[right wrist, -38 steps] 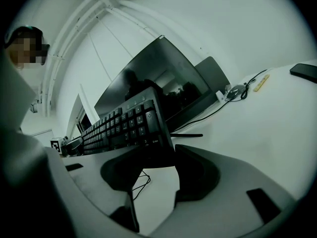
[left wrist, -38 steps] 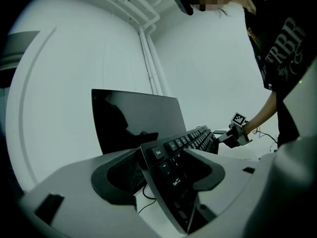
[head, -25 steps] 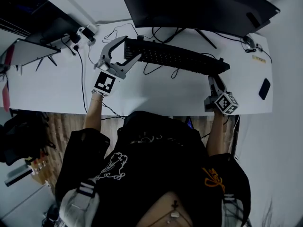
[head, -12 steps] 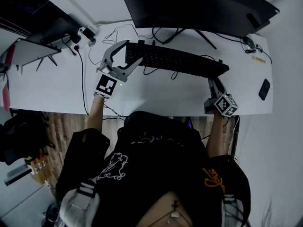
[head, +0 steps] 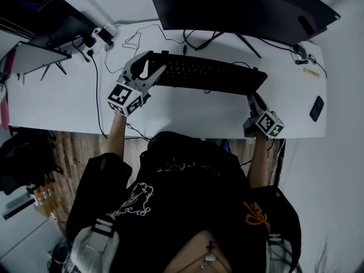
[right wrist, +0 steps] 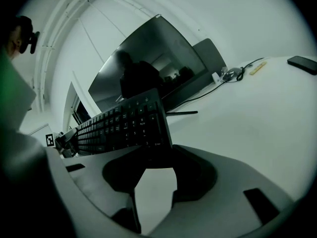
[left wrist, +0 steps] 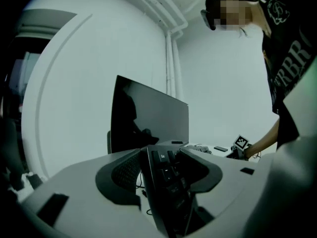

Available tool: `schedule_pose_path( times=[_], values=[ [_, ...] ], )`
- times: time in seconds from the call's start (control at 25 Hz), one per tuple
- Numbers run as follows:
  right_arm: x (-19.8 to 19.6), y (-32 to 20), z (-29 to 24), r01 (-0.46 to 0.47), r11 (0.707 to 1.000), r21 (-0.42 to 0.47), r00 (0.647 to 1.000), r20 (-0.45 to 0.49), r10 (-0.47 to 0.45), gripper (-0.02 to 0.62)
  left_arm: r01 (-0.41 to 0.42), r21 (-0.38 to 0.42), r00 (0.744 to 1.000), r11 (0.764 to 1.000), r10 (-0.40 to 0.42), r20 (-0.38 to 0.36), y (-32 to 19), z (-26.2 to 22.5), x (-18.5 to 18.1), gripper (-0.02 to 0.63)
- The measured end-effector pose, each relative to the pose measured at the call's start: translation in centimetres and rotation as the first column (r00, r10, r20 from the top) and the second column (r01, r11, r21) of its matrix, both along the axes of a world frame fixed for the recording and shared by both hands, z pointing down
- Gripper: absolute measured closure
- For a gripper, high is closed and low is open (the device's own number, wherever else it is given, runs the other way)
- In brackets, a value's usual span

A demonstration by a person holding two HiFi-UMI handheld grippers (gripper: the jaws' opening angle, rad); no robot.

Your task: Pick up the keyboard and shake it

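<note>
keyboard (head: 210, 75) between closing left gripper (head: 152, 67), closing right gripper (head: 253, 99)

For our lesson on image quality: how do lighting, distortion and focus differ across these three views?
Head view: dim, bluish light, and the edges of the desk bow. Left gripper view: strong fisheye with a black round border; the near keyboard looks soft. Right gripper view: the monitor reflects a dark figure; corners go black.
</note>
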State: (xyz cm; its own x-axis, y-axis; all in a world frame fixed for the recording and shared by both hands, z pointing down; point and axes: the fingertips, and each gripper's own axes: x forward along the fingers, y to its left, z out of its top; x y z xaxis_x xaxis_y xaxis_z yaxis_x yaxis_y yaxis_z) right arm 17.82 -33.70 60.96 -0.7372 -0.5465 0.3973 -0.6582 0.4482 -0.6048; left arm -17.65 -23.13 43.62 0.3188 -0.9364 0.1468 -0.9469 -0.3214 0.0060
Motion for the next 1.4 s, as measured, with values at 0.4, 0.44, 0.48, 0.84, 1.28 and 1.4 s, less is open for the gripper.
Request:
schedule_pose_path(
  times=[0.4,0.44,0.48,0.84,1.28,1.4],
  values=[
    [-3.7,-0.4,3.3,0.08,0.994,-0.074,0.991,-0.102,-0.087,0.445,0.12,-0.162,0.981,0.979,-0.142,-0.131,1.6,7.4,-4.7,0.354],
    [-4.2,-0.7,3.4,0.094,0.993,-0.074,0.988,-0.116,-0.102,0.445,0.136,-0.177,0.976,0.975,-0.163,-0.145,1.8,8.1,-5.2,0.354],
    [-4.8,-1.1,3.5,0.106,0.992,-0.073,0.985,-0.126,-0.115,0.445,0.153,-0.191,0.97,0.97,-0.185,-0.159,2.1,8.8,-5.8,0.354],
    [-9.8,-3.3,4.6,0.202,0.974,-0.097,0.95,-0.222,-0.22,0.445,0.258,-0.297,0.911,0.919,-0.334,-0.242,3.8,14.4,-10.1,0.354],
    [-11.9,-4.3,5.1,0.227,0.966,-0.125,0.928,-0.272,-0.253,0.453,0.278,-0.448,0.827,0.849,-0.449,-0.338,4.2,21.1,-12.6,0.354],
    [-12.2,-4.4,5.3,0.22,0.967,-0.129,0.925,-0.288,-0.249,0.453,0.291,-0.482,0.834,0.826,-0.466,-0.295,4.0,22.1,-12.9,0.354]
  ],
)
